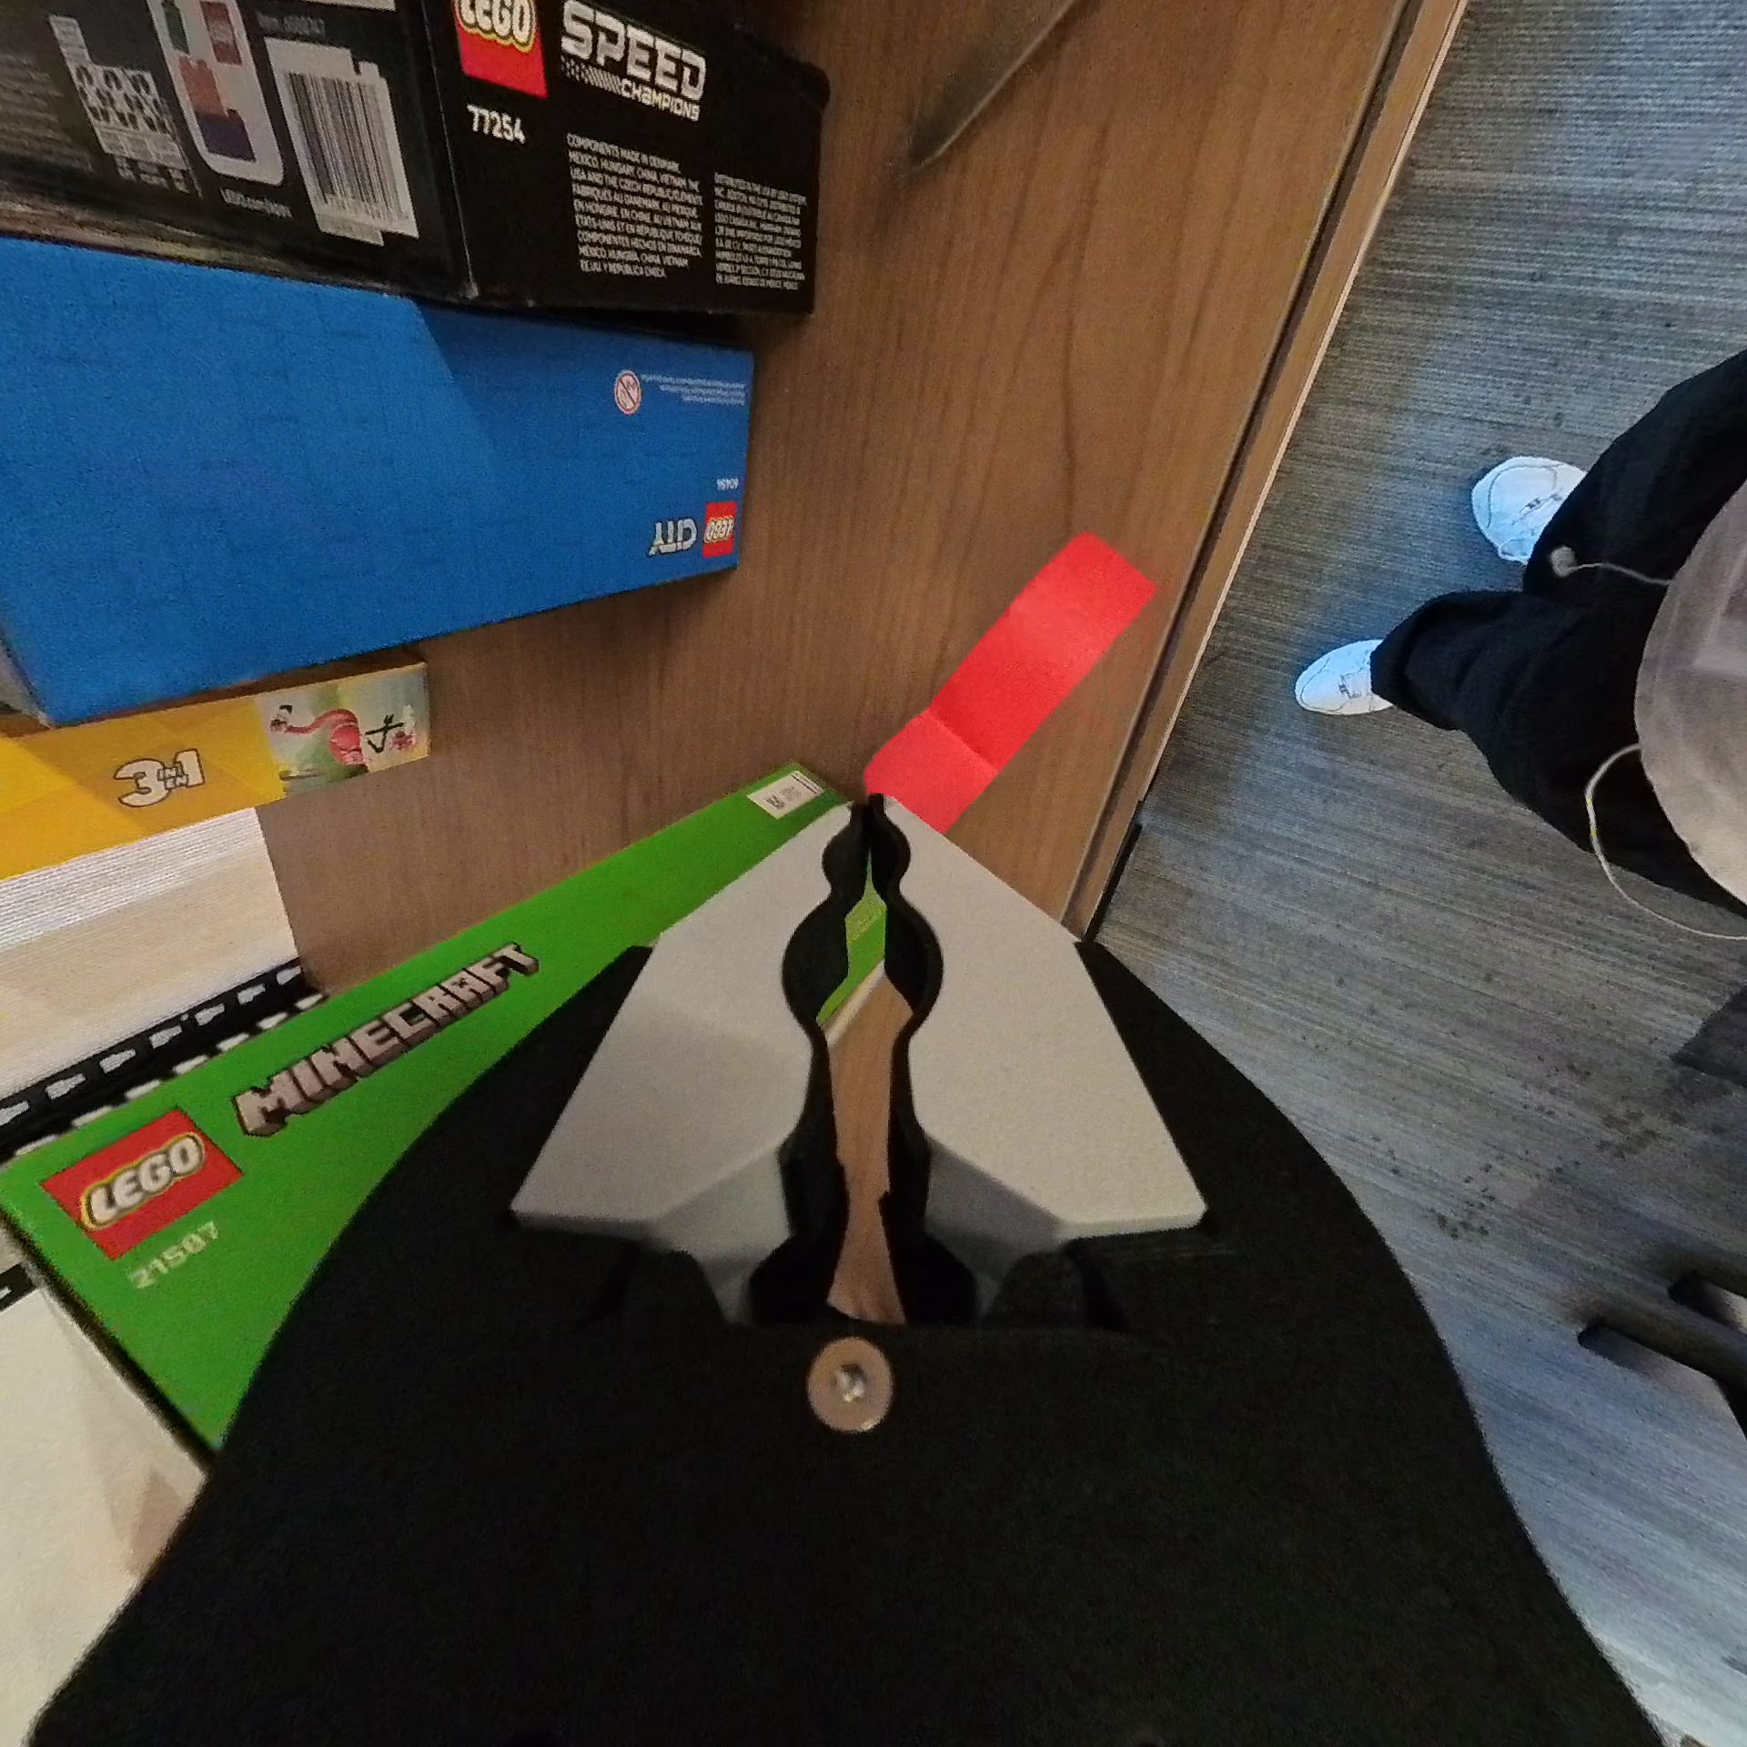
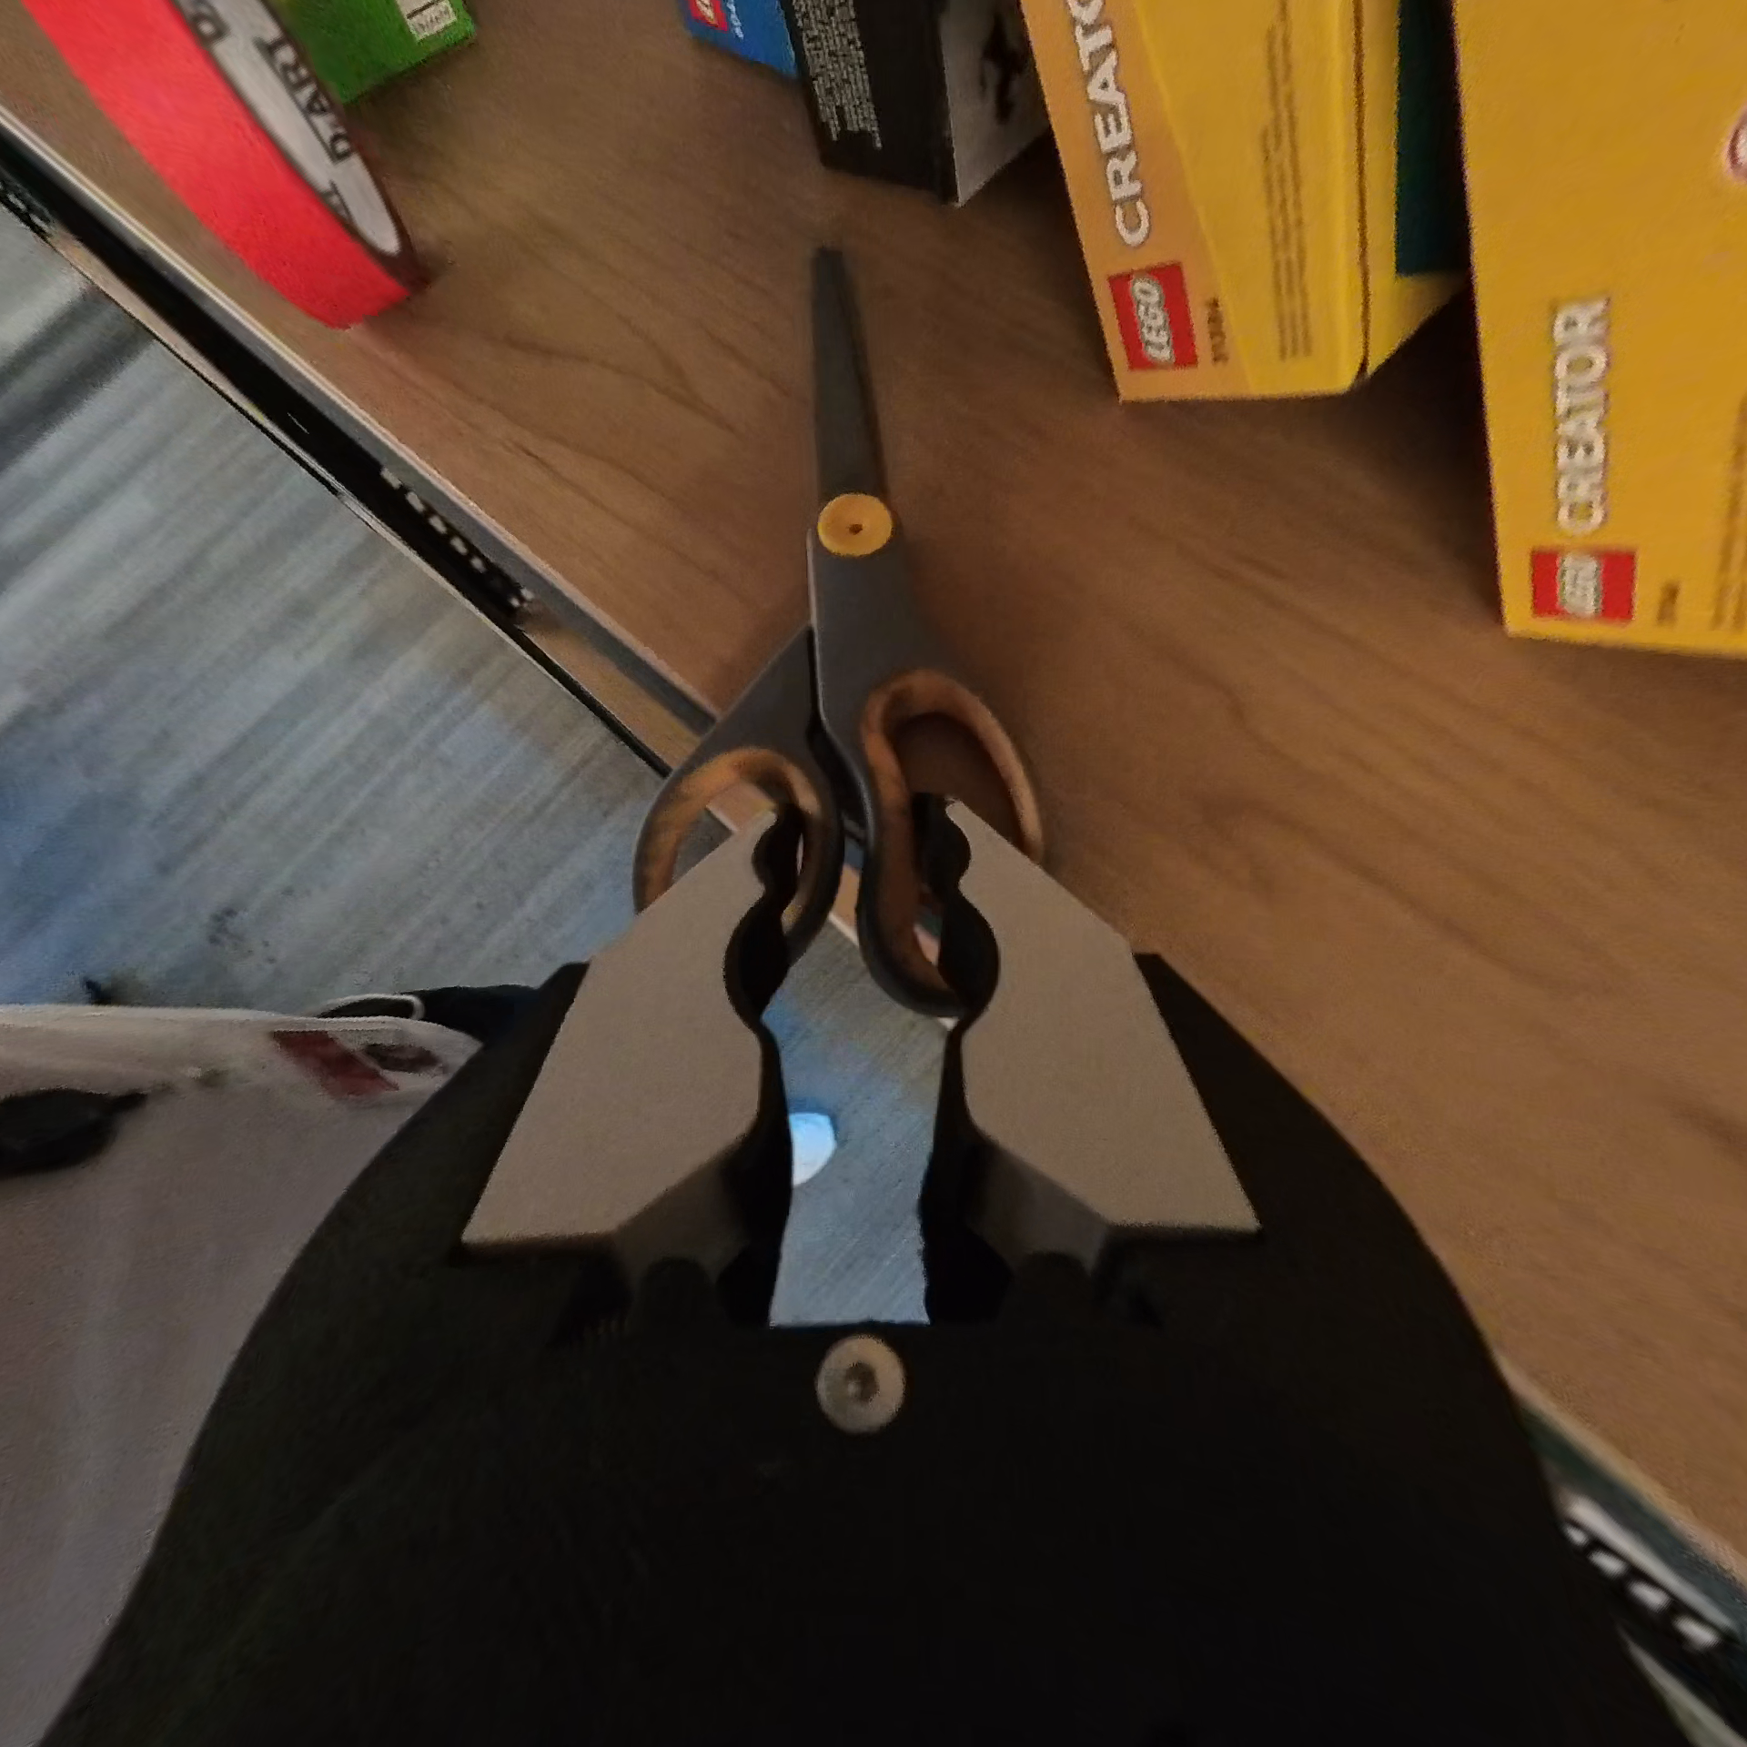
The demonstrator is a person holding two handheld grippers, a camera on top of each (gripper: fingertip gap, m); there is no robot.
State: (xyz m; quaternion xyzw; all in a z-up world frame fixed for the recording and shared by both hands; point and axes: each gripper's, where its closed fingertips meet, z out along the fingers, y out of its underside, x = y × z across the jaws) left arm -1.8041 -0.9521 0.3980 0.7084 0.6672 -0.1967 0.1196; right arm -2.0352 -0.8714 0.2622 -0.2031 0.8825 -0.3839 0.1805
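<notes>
While the left gripper (image 1: 872,813) is held with its fingers pressed together on the end of a strip of red tape (image 1: 1016,676), the strip is seen stretched out over the wooden worktop (image 1: 993,397) near its edge, just beside a green toy box (image 1: 397,1059). Black scissors with orange-lined handles (image 2: 846,662) are gripped at the handle loops by the right gripper (image 2: 856,832), its fingers closed about them, blades shut and pointing away over the worktop. A red tape roll (image 2: 236,151) is seen at upper left. Yellow boxes (image 2: 1257,208) lie well apart to the right. A cut appears to be in preparation; the blades would need opening and alignment across the taut strip.
</notes>
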